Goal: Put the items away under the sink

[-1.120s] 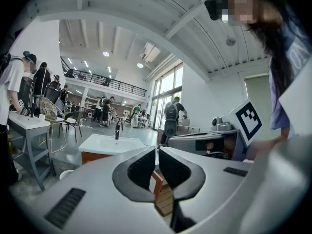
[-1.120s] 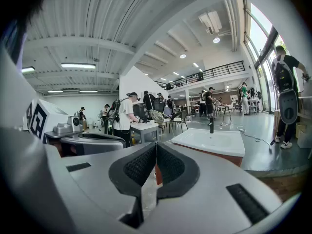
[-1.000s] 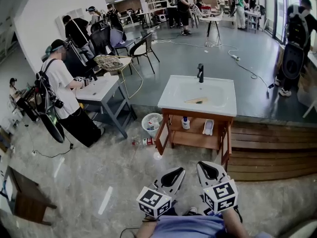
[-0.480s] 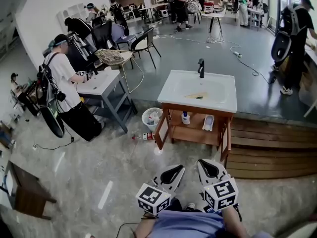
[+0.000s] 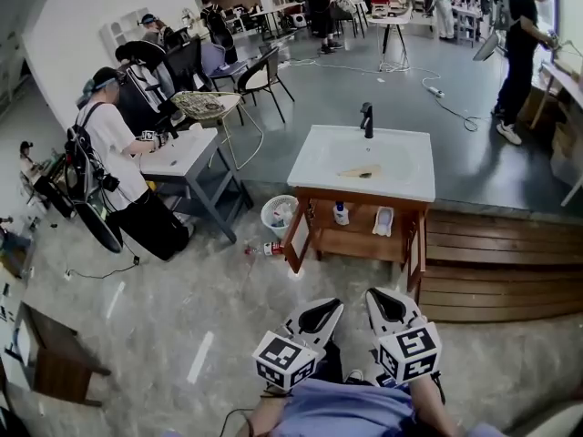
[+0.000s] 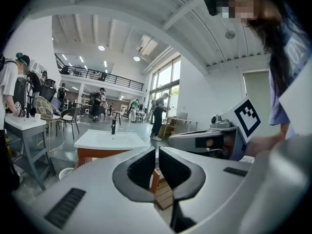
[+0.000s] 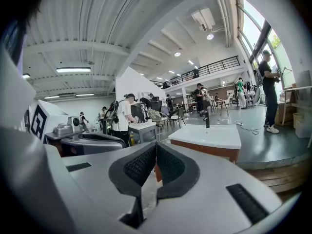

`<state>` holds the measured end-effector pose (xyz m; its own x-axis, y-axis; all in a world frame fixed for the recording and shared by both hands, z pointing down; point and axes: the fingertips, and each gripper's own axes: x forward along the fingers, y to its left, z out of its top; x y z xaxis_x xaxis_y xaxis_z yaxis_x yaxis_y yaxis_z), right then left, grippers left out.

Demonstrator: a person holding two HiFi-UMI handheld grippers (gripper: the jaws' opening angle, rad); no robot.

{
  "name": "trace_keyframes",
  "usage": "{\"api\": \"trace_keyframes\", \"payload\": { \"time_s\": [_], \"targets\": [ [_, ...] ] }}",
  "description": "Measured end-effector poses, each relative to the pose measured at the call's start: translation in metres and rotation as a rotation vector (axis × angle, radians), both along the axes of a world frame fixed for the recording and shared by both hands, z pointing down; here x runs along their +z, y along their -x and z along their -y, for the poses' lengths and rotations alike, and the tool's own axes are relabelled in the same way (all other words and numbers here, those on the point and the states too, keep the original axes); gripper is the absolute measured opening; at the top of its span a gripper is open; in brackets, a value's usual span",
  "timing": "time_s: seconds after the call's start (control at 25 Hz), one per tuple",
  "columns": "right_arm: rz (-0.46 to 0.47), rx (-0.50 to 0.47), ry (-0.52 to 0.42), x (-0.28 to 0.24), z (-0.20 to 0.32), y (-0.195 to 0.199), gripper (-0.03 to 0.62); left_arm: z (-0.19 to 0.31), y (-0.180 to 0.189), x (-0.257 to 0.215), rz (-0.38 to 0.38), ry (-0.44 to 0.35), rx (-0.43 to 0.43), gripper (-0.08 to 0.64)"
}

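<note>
Grey speckled workshop floor, with the white sink (image 5: 362, 164) on its wooden stand at centre frame. On the shelf (image 5: 360, 241) beneath it, a small bottle (image 5: 341, 214) and a white item (image 5: 383, 221) side by side; another bottle (image 5: 271, 248) lying on the floor near the stand's left leg. At bottom centre, left gripper (image 5: 321, 314) and right gripper (image 5: 386, 304) side by side, well apart from the sink, jaws closed, holding nothing.

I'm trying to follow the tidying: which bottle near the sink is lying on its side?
The red-and-white bottle on the floor beside the white wastebasket; the white bottle stands upright on the wooden shelf under the white sink.
</note>
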<state>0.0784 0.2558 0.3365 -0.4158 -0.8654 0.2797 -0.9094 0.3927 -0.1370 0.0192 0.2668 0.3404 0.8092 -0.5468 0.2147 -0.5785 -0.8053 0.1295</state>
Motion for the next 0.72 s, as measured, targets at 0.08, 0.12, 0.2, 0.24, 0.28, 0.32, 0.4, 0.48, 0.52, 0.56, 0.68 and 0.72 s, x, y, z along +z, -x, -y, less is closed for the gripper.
{"api": "trace_keyframes", "payload": {
  "time_s": [0.08,0.12,0.2,0.24,0.28,0.32,0.4,0.48,0.52,0.56,0.68,0.72],
  "targets": [
    [0.009,0.009,0.005,0.002,0.006,-0.005,0.02,0.006,-0.003,0.001,0.012,0.002,0.006,0.017],
    [0.013,0.015,0.009,0.003,0.009,-0.007,0.02,0.009,-0.004,0.002,0.018,0.002,0.009,0.017],
    [0.02,0.024,0.017,0.006,0.016,-0.011,0.02,0.016,-0.007,0.004,0.024,0.004,0.016,0.017],
    [0.021,0.027,0.018,0.007,0.02,-0.013,0.02,0.02,-0.008,0.005,0.025,0.006,0.018,0.017],
    [0.019,0.028,0.019,0.008,0.024,-0.015,0.02,0.025,-0.01,0.006,0.024,0.007,0.02,0.017],
    [0.016,0.028,0.02,0.009,0.029,-0.016,0.02,0.032,-0.011,0.008,0.024,0.009,0.023,0.017],
    [0.01,0.029,0.023,0.012,0.041,-0.018,0.02,0.044,-0.014,0.011,0.027,0.01,0.028,0.018],
    [0.005,0.037,0.029,0.014,0.053,-0.021,0.02,0.057,-0.016,0.014,0.027,0.009,0.035,0.017],
    [0.002,0.042,0.031,0.015,0.059,-0.022,0.02,0.063,-0.017,0.014,0.027,0.007,0.039,0.017],
    [0.001,0.047,0.033,0.015,0.066,-0.023,0.02,0.07,-0.017,0.015,0.03,0.005,0.043,0.017],
    [-0.001,0.056,0.042,0.019,0.089,-0.023,0.02,0.094,-0.016,0.02,0.057,-0.002,0.057,0.017],
    [-0.003,0.056,0.048,0.021,0.098,-0.022,0.02,0.104,-0.015,0.022,0.066,0.0,0.06,0.018]
  ]
}}
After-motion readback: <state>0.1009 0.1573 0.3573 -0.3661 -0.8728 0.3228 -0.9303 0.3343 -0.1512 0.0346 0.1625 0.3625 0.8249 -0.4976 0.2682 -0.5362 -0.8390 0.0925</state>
